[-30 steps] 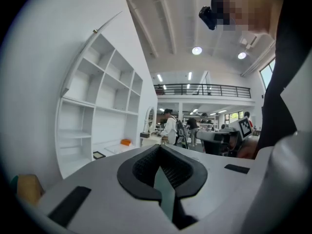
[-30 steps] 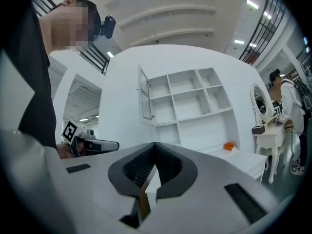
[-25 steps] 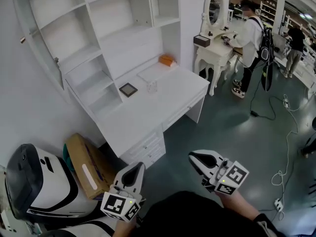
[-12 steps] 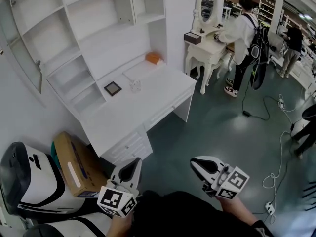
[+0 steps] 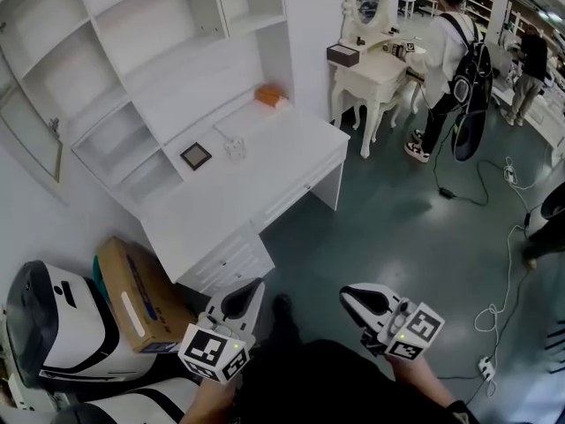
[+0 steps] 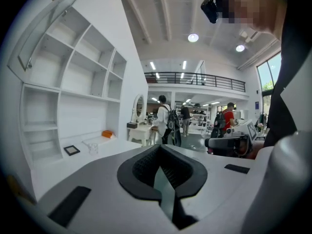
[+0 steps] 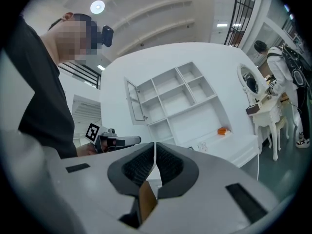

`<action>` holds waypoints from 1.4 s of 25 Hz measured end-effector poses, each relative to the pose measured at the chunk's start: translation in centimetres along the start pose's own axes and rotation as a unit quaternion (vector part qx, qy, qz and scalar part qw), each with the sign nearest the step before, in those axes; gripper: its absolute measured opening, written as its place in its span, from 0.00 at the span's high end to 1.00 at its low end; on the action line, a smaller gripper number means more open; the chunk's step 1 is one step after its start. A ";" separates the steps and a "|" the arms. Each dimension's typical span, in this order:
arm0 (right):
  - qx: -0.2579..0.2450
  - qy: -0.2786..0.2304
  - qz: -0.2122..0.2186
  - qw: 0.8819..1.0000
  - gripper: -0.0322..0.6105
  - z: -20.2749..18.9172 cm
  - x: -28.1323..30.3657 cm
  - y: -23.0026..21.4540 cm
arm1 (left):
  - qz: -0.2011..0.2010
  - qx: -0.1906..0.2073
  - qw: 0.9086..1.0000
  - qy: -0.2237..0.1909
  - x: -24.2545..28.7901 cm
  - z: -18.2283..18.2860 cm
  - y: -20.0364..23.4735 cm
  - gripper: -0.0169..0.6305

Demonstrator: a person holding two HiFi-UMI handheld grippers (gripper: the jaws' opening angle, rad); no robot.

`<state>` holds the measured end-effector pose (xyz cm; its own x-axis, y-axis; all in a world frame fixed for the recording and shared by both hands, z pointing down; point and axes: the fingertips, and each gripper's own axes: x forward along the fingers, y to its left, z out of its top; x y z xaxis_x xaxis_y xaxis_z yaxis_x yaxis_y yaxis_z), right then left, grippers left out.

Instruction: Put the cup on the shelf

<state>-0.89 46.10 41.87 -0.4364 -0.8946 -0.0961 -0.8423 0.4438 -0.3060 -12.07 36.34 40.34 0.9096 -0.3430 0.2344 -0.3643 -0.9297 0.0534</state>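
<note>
I'm holding both claws low and close to my body: the left gripper [image 5: 247, 294] and the right gripper [image 5: 357, 299] are each pinched together on nothing. Farther out, the cup [image 5: 234, 147] (clear glass, easy to lose against white) is standing near the back edge of the desk [image 5: 265, 184], beside a dark frame [image 5: 196, 155]. I'm judging I should walk in, spread one claw early, and approach the cup level before lifting toward the shelf [image 5: 128, 135].
</note>
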 end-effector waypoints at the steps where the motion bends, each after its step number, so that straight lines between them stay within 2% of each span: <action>1: 0.002 0.000 0.000 1.000 0.92 0.1 0.2 -0.4 | -0.005 -0.002 1.000 0.001 0.6 -0.1 0.1 0.96; 6: 0.002 0.010 0.003 1.000 0.92 0.3 2.9 -3.1 | -0.014 -0.007 1.000 -0.006 3.2 0.4 2.3 0.96; 12: -0.012 0.022 0.022 0.999 0.92 1.4 9.6 -6.0 | 0.003 -0.022 1.000 -0.013 5.7 0.8 9.0 0.96; 21: -0.018 0.045 0.037 0.998 0.92 2.9 20.8 -10.4 | -0.021 -0.030 0.999 -0.020 10.1 2.7 17.5 0.96; 30: -0.017 0.061 0.077 0.995 0.92 2.6 32.0 -11.3 | 0.021 -0.038 0.999 -0.016 9.3 2.6 28.5 0.96; 35: -0.010 0.078 0.103 0.992 0.92 1.9 35.4 -11.8 | 0.054 -0.047 0.997 -0.031 8.2 2.7 31.8 0.96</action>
<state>-5.84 9.07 40.26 -0.6423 -0.7664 -0.0059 -0.7355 0.6185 -0.2766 -15.62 3.61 41.35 0.8737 -0.4501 0.1843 -0.4749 -0.8714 0.1230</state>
